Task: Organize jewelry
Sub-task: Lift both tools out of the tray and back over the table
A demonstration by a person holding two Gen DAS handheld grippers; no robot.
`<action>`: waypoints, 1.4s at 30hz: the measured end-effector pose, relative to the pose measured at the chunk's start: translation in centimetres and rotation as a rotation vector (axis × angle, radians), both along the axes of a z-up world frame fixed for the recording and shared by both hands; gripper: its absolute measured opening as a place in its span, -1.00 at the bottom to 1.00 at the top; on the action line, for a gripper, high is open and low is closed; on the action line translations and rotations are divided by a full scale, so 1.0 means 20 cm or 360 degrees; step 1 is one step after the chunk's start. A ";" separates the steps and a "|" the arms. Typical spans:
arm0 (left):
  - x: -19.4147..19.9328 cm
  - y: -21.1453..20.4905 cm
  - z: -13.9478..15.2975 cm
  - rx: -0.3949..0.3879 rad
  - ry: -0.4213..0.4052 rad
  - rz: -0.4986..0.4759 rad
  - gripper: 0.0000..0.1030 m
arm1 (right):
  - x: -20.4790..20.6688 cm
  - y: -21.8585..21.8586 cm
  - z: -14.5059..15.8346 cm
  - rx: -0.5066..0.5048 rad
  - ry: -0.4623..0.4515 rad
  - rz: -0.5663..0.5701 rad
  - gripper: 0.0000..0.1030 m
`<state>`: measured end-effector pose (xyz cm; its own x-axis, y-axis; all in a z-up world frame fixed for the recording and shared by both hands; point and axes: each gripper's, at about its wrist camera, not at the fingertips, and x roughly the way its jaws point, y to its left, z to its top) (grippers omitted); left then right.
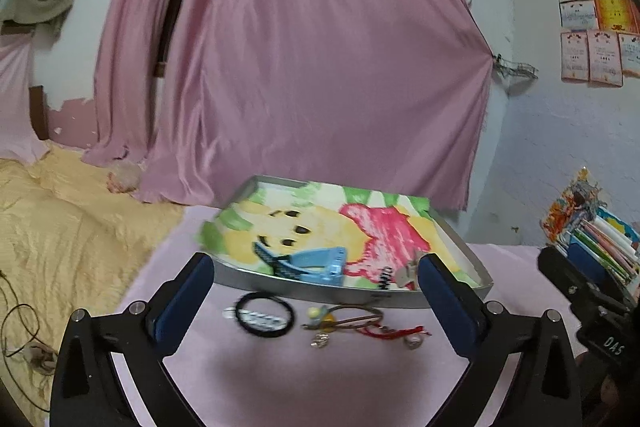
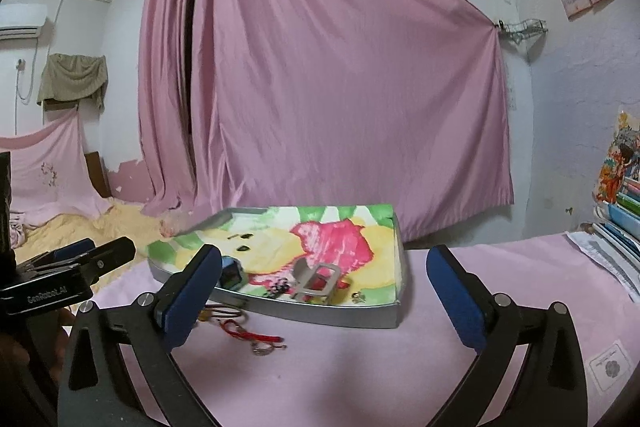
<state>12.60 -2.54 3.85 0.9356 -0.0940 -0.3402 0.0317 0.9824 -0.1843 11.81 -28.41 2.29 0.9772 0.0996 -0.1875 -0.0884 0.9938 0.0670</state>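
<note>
Both grippers hang over a worktop (image 2: pixel 360 367) covered with a pink cloth, and both point toward a shallow metal tray (image 1: pixel 352 293) lined with a bright cartoon towel (image 1: pixel 320 227).

The left gripper (image 1: pixel 316 279) has its jaws spread wide, with nothing between the blue pads (image 1: pixel 182 301). Below and between them, on the pink cloth just in front of the tray's near wall, lies the loose jewelry: a black hair tie (image 1: pixel 264 315) with a row of pale stones, a thin bangle (image 1: pixel 352 317) beside it with a small yellow bead at its left end, and a red cord (image 1: pixel 394 331) with small metal charms to the right. None of these is touched by the gripper.

Inside the tray, on the towel, lies a blue hair clip (image 1: pixel 316 263) near the front edge, with a small black-and-white piece (image 1: pixel 385 279) and a grey clip (image 1: pixel 406 273) to its right.

The right gripper (image 2: pixel 324 285) is also wide open and holds nothing. From its camera the grey clip (image 2: pixel 316 281) sits in the tray near the front wall, a small gold piece (image 2: pixel 358 297) rests to its right, and the red cord (image 2: pixel 252 335) lies on the cloth in front of the tray.

A stack of books (image 1: pixel 600 247) stands at the right end of the worktop. A pink curtain (image 2: pixel 340 87) covers the wall behind.
</note>
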 end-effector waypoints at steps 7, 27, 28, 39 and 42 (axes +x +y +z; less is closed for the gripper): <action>-0.08 0.08 -0.03 0.0040 -0.0030 0.0071 0.99 | -0.05 0.06 -0.03 -0.0013 0.0007 0.0042 0.96; -0.06 0.20 -0.17 0.0047 0.0183 0.0093 0.99 | 0.08 0.18 -0.15 -0.0164 0.0376 0.0085 0.96; -0.05 0.20 -0.17 0.0042 0.0201 0.0086 0.99 | 0.10 0.18 -0.16 -0.0169 0.0411 0.0095 0.96; 0.07 0.17 -0.25 0.0005 0.0428 -0.0015 0.98 | 0.28 0.17 -0.29 -0.0115 0.0769 0.0219 0.86; 0.10 0.15 -0.26 -0.0009 0.0466 -0.0055 0.91 | 0.30 0.19 -0.31 -0.0141 0.0819 0.0248 0.46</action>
<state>14.55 0.49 -1.44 0.7941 -0.1270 -0.5944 0.0099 0.9805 -0.1963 17.82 -24.64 -3.87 0.7318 0.1980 -0.6521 -0.2131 0.9754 0.0570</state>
